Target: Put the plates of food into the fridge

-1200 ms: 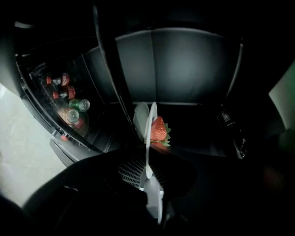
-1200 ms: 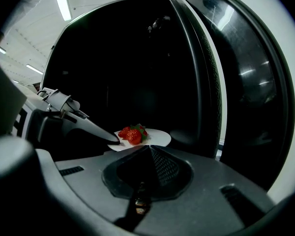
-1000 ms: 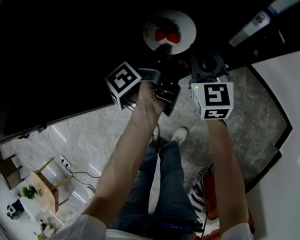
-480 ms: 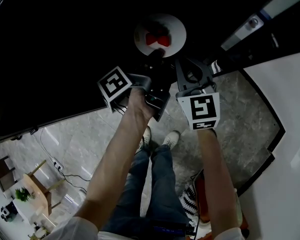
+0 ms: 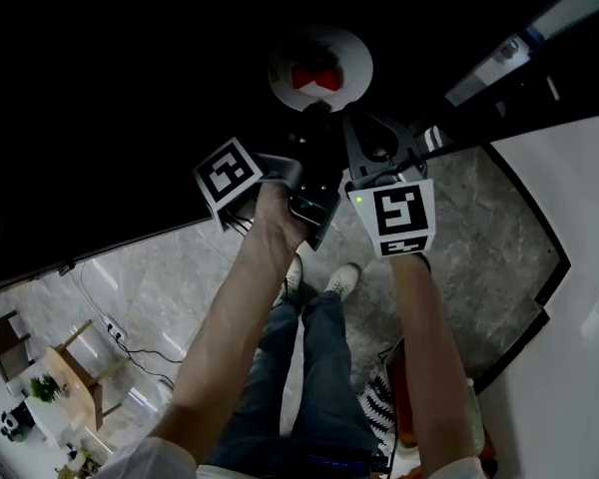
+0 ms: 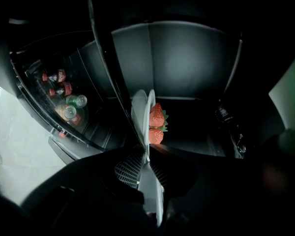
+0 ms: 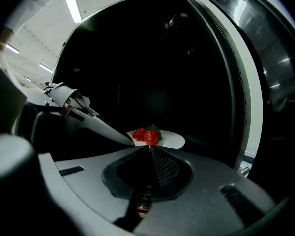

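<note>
I have the left gripper (image 5: 314, 116) clamped on the near rim of the white plate (image 5: 354, 53). In the left gripper view its jaws (image 6: 146, 149) are pinched tight on the plate (image 6: 140, 112), which shows edge-on and runs away between them. Two red strawberries (image 6: 156, 121) with green tops sit on the plate's far half, touching each other.

In the head view the plate is out in front of me against the dark of the fridge (image 5: 130, 88), with the strawberries (image 5: 314, 78) at its middle. It is held in the air by the gripper. The left gripper view looks into the fridge cavity, whose grey back wall (image 6: 187, 58) is lit dimly. To the left, a door shelf (image 6: 64, 104) carries several cans or bottles seen end-on.

My right gripper (image 5: 354, 133) sits just right of the left one, near the plate's near edge. In its own view the jaws (image 7: 150, 147) are brought together to a point with nothing between them. Just beyond that point lies the plate (image 7: 172, 140) with the strawberries (image 7: 146, 134), and I cannot tell whether the tip touches the rim. The left gripper (image 7: 123, 137) reaches in from the left to the plate's edge.

Below me I see pale marble floor (image 5: 170, 277) and my own shoes (image 5: 344, 272).
</note>
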Demonstrator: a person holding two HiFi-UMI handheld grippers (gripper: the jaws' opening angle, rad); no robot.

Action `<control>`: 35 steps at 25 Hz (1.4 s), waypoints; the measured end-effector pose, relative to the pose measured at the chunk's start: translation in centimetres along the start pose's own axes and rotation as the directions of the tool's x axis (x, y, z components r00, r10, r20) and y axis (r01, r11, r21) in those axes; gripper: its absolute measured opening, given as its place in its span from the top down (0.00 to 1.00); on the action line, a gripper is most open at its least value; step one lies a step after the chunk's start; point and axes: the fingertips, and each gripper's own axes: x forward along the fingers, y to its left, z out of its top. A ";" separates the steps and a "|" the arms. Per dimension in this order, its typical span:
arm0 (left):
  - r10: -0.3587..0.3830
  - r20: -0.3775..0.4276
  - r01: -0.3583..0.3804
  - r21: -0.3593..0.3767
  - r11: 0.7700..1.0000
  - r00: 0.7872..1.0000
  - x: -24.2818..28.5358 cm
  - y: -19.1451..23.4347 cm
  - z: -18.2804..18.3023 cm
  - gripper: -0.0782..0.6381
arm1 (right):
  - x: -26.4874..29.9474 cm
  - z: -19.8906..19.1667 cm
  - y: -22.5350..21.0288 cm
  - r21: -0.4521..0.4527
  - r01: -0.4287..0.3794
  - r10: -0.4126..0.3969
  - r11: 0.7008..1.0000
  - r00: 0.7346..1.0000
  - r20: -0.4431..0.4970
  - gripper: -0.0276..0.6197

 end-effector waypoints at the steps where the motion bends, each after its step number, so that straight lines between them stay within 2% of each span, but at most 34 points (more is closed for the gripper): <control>1: -0.001 0.000 0.001 -0.001 1.000 1.000 0.0 0.0 0.0 0.86 | 0.1 0.0 -0.2 -0.002 0.004 -0.004 1.000 1.000 -0.002 0.94; 17: -0.002 0.009 0.002 -0.007 1.000 1.000 -0.1 -0.2 0.1 0.86 | 1.7 0.5 -1.7 0.005 0.051 -0.051 0.999 0.999 -0.015 0.94; 21: 0.008 -0.004 -0.008 0.007 1.000 1.000 0.1 -0.2 0.0 0.83 | 1.7 0.7 -2.0 0.012 0.061 -0.061 0.998 0.998 -0.014 0.94; 28: 0.010 -0.024 -0.010 -0.010 1.000 1.000 0.1 -0.2 -0.2 0.83 | 1.2 0.4 -2.4 0.014 0.088 -0.088 0.996 0.996 -0.014 0.94; 33: -0.001 -0.043 0.001 0.001 1.000 0.999 0.3 -0.4 -0.5 0.83 | 0.8 -0.3 -2.3 0.062 0.065 -0.063 0.996 0.997 -0.033 0.94; 35: -0.011 -0.050 0.011 -0.004 1.000 0.999 0.3 -0.5 -0.7 0.84 | 0.5 -0.2 -2.4 0.102 0.058 -0.057 0.993 0.998 -0.014 0.94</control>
